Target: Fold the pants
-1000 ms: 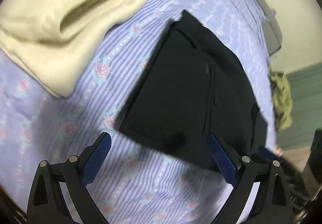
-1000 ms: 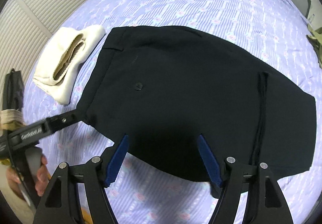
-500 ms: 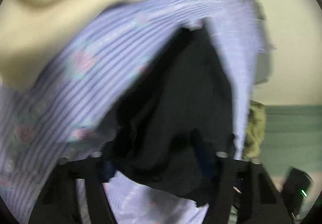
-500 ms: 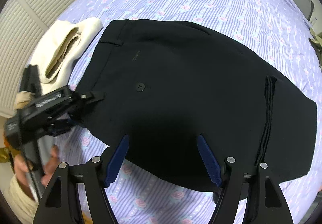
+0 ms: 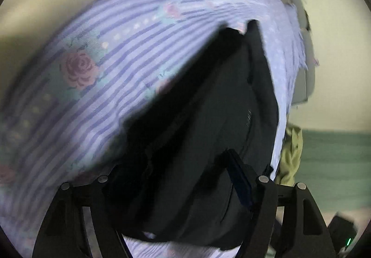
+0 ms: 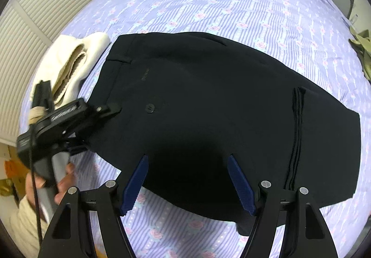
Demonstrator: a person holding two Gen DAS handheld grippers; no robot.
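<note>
We see the black pants (image 6: 215,116) lying folded flat on the bedsheet (image 6: 231,3), a lilac sheet with stripes and roses, the waistband end toward the left of the right wrist view and the stacked leg hems toward the right. Our right gripper (image 6: 189,179) hangs above the near edge of the pants, pointing steeply down, its blue pads spread apart with nothing pinched between them; the dark cloth lies below and beyond the fingertips, not touching them.

Our left gripper (image 6: 109,110) sits at the waistband corner, on the left edge of the pants, held by a hand (image 6: 62,179) low in that view. In the left wrist view the left gripper (image 5: 176,179) has its jaws opening, and a bunched fold of the pants (image 5: 208,130) lies between the fingers, hiding the left pad; the picture is blurred, so we cannot tell whether either pad presses on the cloth.

A cream sweater (image 6: 69,65) lies folded just beside the waistband, apart from the pants.
</note>
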